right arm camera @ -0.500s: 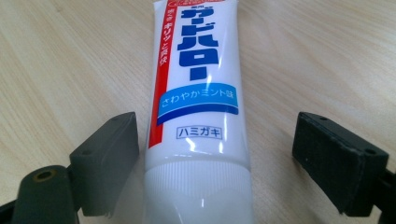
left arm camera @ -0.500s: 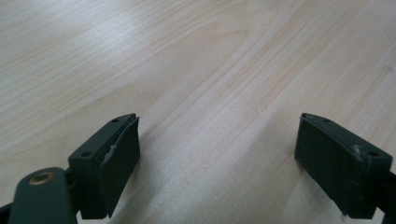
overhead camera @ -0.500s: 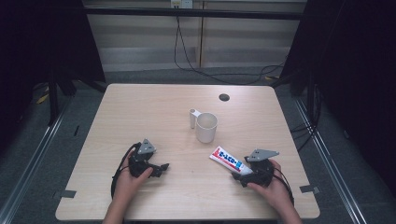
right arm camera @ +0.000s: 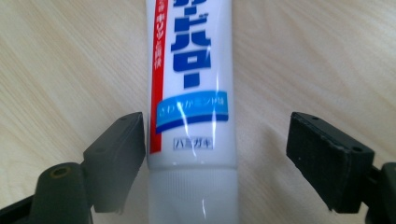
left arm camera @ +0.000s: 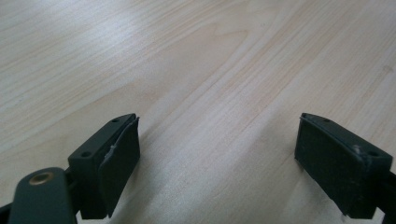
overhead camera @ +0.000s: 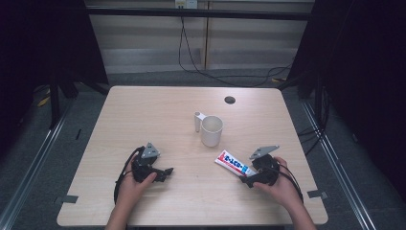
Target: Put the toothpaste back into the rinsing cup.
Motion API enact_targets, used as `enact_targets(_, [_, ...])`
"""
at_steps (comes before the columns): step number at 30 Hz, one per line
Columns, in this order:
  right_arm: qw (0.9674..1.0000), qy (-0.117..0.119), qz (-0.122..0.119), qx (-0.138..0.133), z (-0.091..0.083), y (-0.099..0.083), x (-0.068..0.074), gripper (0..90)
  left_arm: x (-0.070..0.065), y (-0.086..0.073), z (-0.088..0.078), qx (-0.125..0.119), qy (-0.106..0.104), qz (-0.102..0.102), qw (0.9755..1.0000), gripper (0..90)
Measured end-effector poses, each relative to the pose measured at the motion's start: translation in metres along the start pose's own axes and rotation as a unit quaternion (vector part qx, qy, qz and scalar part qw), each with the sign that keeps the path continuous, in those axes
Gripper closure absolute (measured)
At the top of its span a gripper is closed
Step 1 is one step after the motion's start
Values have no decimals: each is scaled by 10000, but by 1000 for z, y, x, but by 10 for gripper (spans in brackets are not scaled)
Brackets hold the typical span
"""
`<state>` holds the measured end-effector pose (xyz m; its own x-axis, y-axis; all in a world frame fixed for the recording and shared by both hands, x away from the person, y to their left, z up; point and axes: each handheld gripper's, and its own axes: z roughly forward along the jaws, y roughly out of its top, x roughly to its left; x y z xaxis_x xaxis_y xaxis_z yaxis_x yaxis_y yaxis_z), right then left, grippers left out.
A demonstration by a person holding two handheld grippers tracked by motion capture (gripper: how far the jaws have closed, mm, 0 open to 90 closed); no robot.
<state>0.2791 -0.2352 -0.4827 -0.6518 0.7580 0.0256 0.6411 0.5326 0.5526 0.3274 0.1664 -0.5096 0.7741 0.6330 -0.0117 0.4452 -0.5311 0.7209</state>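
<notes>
From the high view I see the wooden table (overhead camera: 143, 115) with wide bare room across its far half and left side; a white mug (overhead camera: 211, 130) stands near the middle with its handle toward the left, and a small dark round spot (overhead camera: 230, 100) lies near the far edge. The toothpaste tube (overhead camera: 234, 163) lies flat on the right front part of the table, well in from the right and near edges, its long axis running on a slant from upper left to lower right, with its lower right end at my right gripper (overhead camera: 250, 178). My left gripper (overhead camera: 165, 171) rests low on the left front part, pointing right, with open tabletop all around it and well apart from mug and tube. In the left gripper view my left gripper (left arm camera: 217, 158) has its jaws wide apart with bare wood between them. In the right gripper view my right gripper (right arm camera: 215, 161) has its jaws spread, the tube (right arm camera: 191, 93) lying between them; its ribbed white cap points toward the camera and its body runs straight away along the jaw line. The left jaw sits just beside the tube's edge, touching or nearly so, I cannot tell which; the right jaw stands clear of it.
</notes>
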Motion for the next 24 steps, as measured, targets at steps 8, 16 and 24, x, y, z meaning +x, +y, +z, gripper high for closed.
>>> enact_targets(8, [9961,44,-316,827,-3,36,4,195,0,0,0,1,-1,1,10000,140])
enact_targets(16, [9885,97,-662,1357,12,71,10,218,0,0,0,0,0,0,10000,141])
enact_targets(24, [9847,209,-708,1578,23,79,9,234,0,0,0,-1,-19,-14,10000,140])
